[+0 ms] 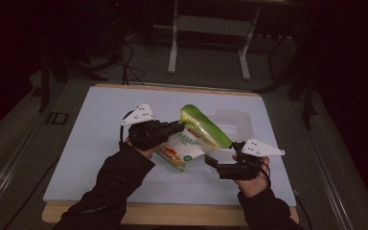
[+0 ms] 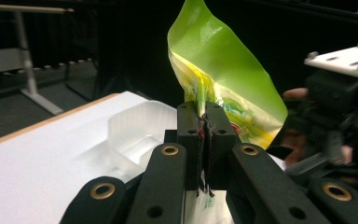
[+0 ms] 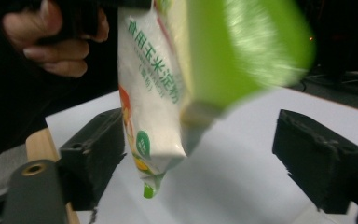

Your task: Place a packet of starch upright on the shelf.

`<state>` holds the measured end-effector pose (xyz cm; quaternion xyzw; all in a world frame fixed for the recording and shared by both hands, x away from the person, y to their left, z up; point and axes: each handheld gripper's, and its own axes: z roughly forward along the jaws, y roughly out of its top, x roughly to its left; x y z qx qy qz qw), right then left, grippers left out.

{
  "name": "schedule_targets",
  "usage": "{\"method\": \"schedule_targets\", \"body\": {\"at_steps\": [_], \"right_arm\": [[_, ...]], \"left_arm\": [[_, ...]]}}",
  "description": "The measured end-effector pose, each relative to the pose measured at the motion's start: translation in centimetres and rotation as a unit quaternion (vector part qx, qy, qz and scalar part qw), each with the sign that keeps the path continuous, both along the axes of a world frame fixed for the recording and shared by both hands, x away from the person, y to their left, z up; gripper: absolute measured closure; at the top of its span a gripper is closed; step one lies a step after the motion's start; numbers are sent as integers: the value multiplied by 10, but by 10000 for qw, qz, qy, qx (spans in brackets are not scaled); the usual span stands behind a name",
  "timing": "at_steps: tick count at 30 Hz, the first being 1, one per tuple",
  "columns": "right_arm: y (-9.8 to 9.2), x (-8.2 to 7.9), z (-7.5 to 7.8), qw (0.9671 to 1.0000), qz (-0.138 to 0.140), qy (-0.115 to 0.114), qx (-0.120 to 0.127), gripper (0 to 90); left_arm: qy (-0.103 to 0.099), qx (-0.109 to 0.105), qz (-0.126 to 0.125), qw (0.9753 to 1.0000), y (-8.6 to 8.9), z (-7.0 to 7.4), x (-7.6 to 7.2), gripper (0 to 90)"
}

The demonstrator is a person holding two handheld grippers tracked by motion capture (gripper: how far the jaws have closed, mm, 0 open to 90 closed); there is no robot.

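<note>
A green and white food pouch (image 1: pixel 191 134) with printed characters hangs above the white table mat (image 1: pixel 100 143). My left gripper (image 1: pixel 179 127) is shut on the pouch's side seam; in the left gripper view the jaws pinch the pouch (image 2: pixel 223 79) at my left gripper (image 2: pixel 204 122). My right gripper (image 1: pixel 212 160) stands open just below and right of the pouch. In the right gripper view the pouch (image 3: pixel 168 93) hangs between its wide-apart fingers (image 3: pixel 93 154), touching neither, with my right gripper (image 3: pixel 205 163) under its lower corner.
A clear plastic tray (image 1: pixel 230 122) lies on the mat behind the pouch, also the tray (image 2: pixel 135 133) in the left gripper view. A metal stand (image 1: pixel 211 43) is on the floor beyond the table. The wooden table edge (image 1: pixel 172 213) runs along the front.
</note>
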<state>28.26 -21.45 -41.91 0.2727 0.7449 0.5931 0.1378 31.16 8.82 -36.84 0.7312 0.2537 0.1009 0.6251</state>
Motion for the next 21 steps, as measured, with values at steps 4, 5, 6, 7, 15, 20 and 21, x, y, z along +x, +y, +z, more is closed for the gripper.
{"method": "schedule_targets", "body": {"at_steps": [4,5,6,7,15,20,21], "right_arm": [[7,5,-4,9999,69,74,-45,269],[7,6,-4,9999,108,98,-50,330],[8,7,-3,9998,145,131,-50,388],[7,7,-2,9998,162,115,-35,522],[6,8,9,9967,576,442,-364,815],[4,11,19,9962,665,381,-407,817],[4,11,19,9962,665,381,-407,817]], "left_arm": [[40,-36,-144,9999,-6,1,-2,877],[0,-12,-147,9999,-8,1,-3,877],[25,-48,-191,9998,-9,1,-3,877],[45,-44,-235,9997,-10,1,-4,877],[122,-51,-338,9993,-11,0,-4,876],[69,-119,-367,9992,-8,6,-4,875],[69,-119,-367,9992,-8,6,-4,875]]}}
